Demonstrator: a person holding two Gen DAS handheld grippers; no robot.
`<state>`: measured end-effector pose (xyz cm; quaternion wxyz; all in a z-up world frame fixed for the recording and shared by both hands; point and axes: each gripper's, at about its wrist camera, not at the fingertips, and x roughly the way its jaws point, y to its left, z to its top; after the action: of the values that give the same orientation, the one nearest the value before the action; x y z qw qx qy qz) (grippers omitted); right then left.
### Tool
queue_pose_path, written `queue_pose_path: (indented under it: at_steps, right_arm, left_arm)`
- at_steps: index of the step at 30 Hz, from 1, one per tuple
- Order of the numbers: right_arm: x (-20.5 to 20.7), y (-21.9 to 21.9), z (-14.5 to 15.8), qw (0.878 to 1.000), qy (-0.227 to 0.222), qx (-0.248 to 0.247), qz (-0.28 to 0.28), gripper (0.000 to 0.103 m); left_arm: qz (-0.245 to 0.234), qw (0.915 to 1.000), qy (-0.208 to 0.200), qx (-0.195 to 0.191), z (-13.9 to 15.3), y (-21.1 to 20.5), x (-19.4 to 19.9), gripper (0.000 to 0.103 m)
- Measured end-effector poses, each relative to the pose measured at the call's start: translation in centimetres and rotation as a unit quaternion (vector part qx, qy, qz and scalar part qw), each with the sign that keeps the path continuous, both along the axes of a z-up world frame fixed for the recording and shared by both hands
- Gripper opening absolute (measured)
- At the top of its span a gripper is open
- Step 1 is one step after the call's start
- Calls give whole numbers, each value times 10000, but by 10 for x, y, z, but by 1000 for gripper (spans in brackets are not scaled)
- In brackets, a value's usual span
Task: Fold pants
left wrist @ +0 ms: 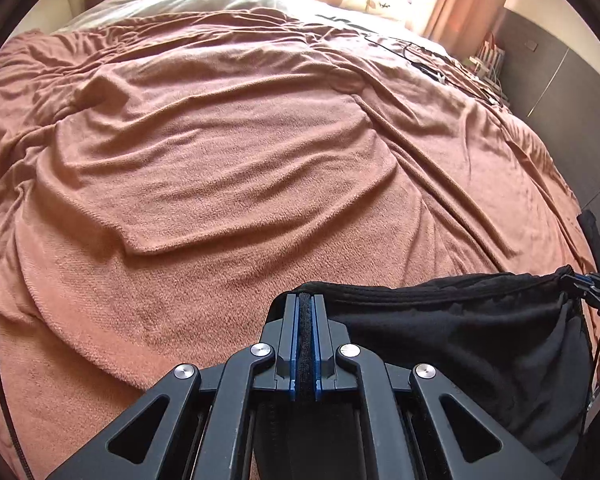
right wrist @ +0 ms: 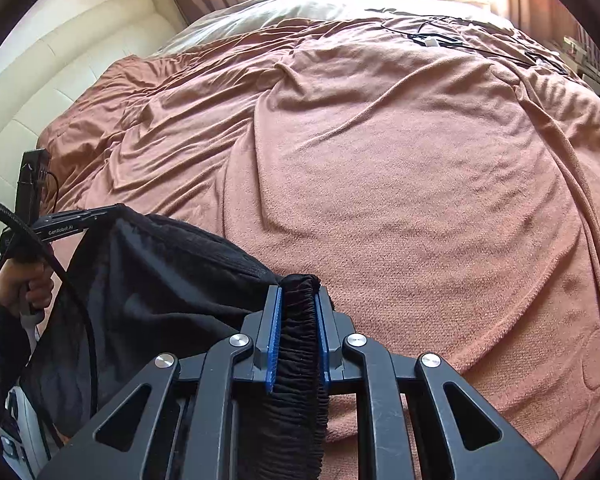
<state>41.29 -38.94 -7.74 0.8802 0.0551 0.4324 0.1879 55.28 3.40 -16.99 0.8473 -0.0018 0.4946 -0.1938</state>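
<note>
So we've got the black pants [left wrist: 460, 328] hanging over the near edge of the bed [left wrist: 220, 160], left gripper [left wrist: 306, 308] and right gripper [right wrist: 298, 292] both clamped on the waistband. Probably keep it taut and level, then lay it flat on the bed.

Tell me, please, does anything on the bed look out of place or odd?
Yes. Black cables and a small white plug lie loose on the far side of the brown blanket, which is heavily wrinkled. The black pants look undamaged.
</note>
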Motion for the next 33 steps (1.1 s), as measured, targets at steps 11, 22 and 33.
queue_pose_path:
  at_steps: [11, 22, 33]
  right_arm:
    - [16, -1, -6, 9990, 300, 162, -292, 23]
    - [-28, -27, 19, 9985, -56, 322, -431, 44]
    - [-58, -45, 13, 9971, 225, 620, -371, 44]
  left_arm:
    - [268, 9987, 434, -15, -4, -2, 13, 18]
    - [573, 9980, 129, -235, 48, 40, -54, 52]
    - [866, 9941, 117, -642, 62, 70, -131, 52]
